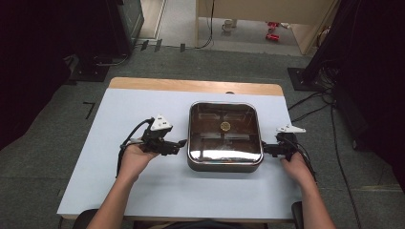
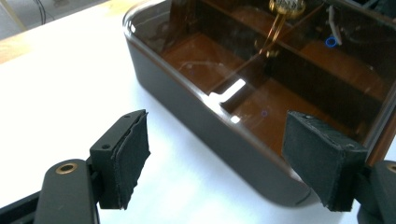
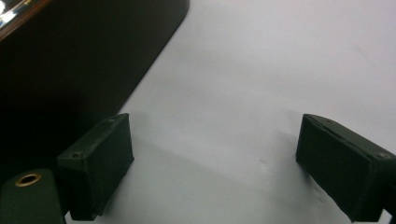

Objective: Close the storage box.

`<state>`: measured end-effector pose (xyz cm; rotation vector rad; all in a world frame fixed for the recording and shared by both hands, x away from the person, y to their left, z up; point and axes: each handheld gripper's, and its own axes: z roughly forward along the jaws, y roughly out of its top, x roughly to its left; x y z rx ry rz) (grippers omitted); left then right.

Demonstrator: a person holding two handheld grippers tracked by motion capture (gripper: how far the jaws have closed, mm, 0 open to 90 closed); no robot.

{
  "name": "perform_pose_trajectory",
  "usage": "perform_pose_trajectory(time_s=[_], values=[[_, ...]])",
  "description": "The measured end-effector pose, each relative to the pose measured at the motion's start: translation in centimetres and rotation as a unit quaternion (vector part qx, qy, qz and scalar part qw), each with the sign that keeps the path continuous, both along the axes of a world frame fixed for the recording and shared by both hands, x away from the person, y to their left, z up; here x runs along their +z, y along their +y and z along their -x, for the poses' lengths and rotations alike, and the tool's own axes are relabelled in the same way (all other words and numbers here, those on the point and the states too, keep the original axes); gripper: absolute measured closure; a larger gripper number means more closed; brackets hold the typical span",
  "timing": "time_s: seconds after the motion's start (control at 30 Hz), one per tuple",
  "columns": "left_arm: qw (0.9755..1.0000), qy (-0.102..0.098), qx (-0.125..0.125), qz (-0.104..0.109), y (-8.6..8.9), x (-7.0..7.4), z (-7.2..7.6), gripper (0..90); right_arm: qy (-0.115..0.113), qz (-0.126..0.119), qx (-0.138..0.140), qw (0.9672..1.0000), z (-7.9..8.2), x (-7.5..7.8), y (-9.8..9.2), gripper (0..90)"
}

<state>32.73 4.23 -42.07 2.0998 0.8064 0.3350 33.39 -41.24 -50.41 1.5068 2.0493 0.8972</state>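
Observation:
A dark brown square box [image 1: 225,136] with a glossy see-through lid and a small gold knob [image 1: 224,126] sits mid-table. Through the lid, the left gripper view shows the box [image 2: 201,60] divided into compartments. My left gripper [image 1: 183,143] lies just left of the box, open, pointing at its side wall with nothing between its pads [image 2: 126,154]. Just off the box's right side, my right gripper [image 1: 264,149] is open too. In the right gripper view its jaws [image 3: 210,163] stand wide over bare table, with the box's dark wall [image 3: 70,70] at the upper left.
The table [image 1: 143,191] has a white top with a wooden strip [image 1: 191,86] along its far edge. Cables [image 1: 310,107] and black stands [image 1: 334,52] lie on the grey carpet to the right. A white mug [image 1: 228,24] and red items [image 1: 273,29] sit far back.

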Motion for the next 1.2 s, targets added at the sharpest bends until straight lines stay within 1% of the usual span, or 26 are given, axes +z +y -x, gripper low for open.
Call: perform_pose_trajectory(time_s=[0.03,0.07,0.1,0.13,0.17,0.2,0.23,0.27,0.3,0.33,0.37,0.4,0.43,0.5,0.53,0.57,0.6,0.67,0.7,0.73,0.8,0.9,1.03,1.1,1.13,1.2], values=[[1.0,-0.002,0.004,-0.006,0.5,-0.6,0.1,22.9,0.0,0.0,0.0,1.0,0.0,0.0,0.0,10.4],[1.0,-0.002,0.004,-0.006,0.5,-0.6,0.1,22.9,0.0,0.0,0.0,1.0,0.0,0.0,0.0,10.4],[0.9999,-0.006,0.008,-0.009,1.0,-1.1,0.2,22.9,0.0,0.0,0.0,1.0,0.0,0.0,0.0,10.4],[0.9999,-0.006,0.008,-0.009,1.0,-1.1,0.2,22.8,0.0,0.0,0.0,1.0,0.0,0.0,0.0,10.4],[0.9999,-0.006,0.01,-0.012,1.3,-1.6,0.3,22.6,0.0,0.0,0.0,1.0,0.0,0.0,0.0,10.4],[0.9999,-0.006,0.01,-0.012,1.3,-1.6,0.3,22.5,0.0,0.0,0.0,1.0,0.0,0.0,0.0,10.5],[0.9998,-0.003,0.011,-0.015,1.6,-2.1,0.4,22.6,0.0,0.0,0.0,1.0,0.0,0.0,0.0,10.4],[0.9998,-0.003,0.011,-0.015,1.6,-2.1,0.4,22.5,0.0,0.0,0.0,1.0,0.0,0.0,0.0,10.4],[0.9998,0.001,0.009,-0.016,1.8,-2.7,0.4,22.5,0.0,0.0,0.0,1.0,0.0,0.0,0.0,10.4],[0.9998,0.001,0.009,-0.016,1.8,-2.7,0.4,22.5,0.0,0.0,0.0,1.0,0.0,0.0,0.0,10.4],[0.9997,0.005,0.009,-0.021,1.9,-3.0,0.4,22.5,0.0,0.0,0.0,1.0,0.0,0.0,0.0,10.4],[0.9993,0.008,0.017,-0.033,2.1,-3.5,0.3,22.5,0.0,0.0,0.0,1.0,0.0,0.0,0.0,10.4],[0.9991,0.01,0.019,-0.037,2.2,-3.6,0.2,22.5,0.0,0.0,0.0,1.0,0.0,0.0,0.0,10.4],[0.999,0.014,0.024,-0.036,2.3,-3.8,0.0,22.5,0.0,0.0,0.0,1.0,0.0,0.0,0.0,10.5],[0.9986,0.022,0.028,-0.038,2.4,-4.1,-0.1,22.5,0.0,0.0,0.0,1.0,0.0,0.0,0.0,10.4],[0.9978,0.028,0.035,-0.048,2.6,-4.7,-0.3,22.5,0.0,0.0,0.0,1.0,0.0,0.0,0.0,10.5],[0.9978,0.028,0.035,-0.048,2.6,-4.7,-0.3,22.5,0.0,0.0,0.0,1.0,0.0,0.0,0.0,10.5],[0.9971,0.04,0.037,-0.053,2.7,-5.3,-0.4,22.7,0.0,0.0,0.0,1.0,0.0,0.0,0.0,10.4],[0.9968,0.049,0.031,-0.055,2.6,-5.8,-0.4,22.7,0.0,0.0,0.0,1.0,0.0,0.0,0.0,10.5],[0.9968,0.049,0.031,-0.055,2.6,-5.8,-0.4,22.7,0.0,0.0,0.0,1.0,0.0,0.0,0.0,10.5],[0.9959,0.058,0.032,-0.062,2.5,-6.2,-0.3,22.8,0.0,0.0,0.0,1.0,0.0,0.0,0.0,10.4],[0.9952,0.065,0.025,-0.068,2.2,-6.6,0.2,22.8,0.0,0.0,0.0,1.0,0.0,0.0,0.0,10.4],[0.9955,0.064,0.019,-0.068,2.2,-6.8,0.3,20.9,0.0,0.0,0.0,1.0,0.0,0.0,0.0,10.4],[0.9963,0.064,0.019,-0.054,2.4,-6.9,0.3,19.0,0.0,0.0,0.0,1.0,0.0,0.0,0.0,10.5],[0.9963,0.064,0.019,-0.054,2.4,-6.9,0.3,18.9,0.0,0.0,0.0,1.0,0.0,0.0,0.0,10.4],[0.9973,0.049,0.022,-0.05,2.4,-7.2,0.7,18.7,0.0,0.0,0.0,1.0,0.0,0.0,0.0,10.5]])
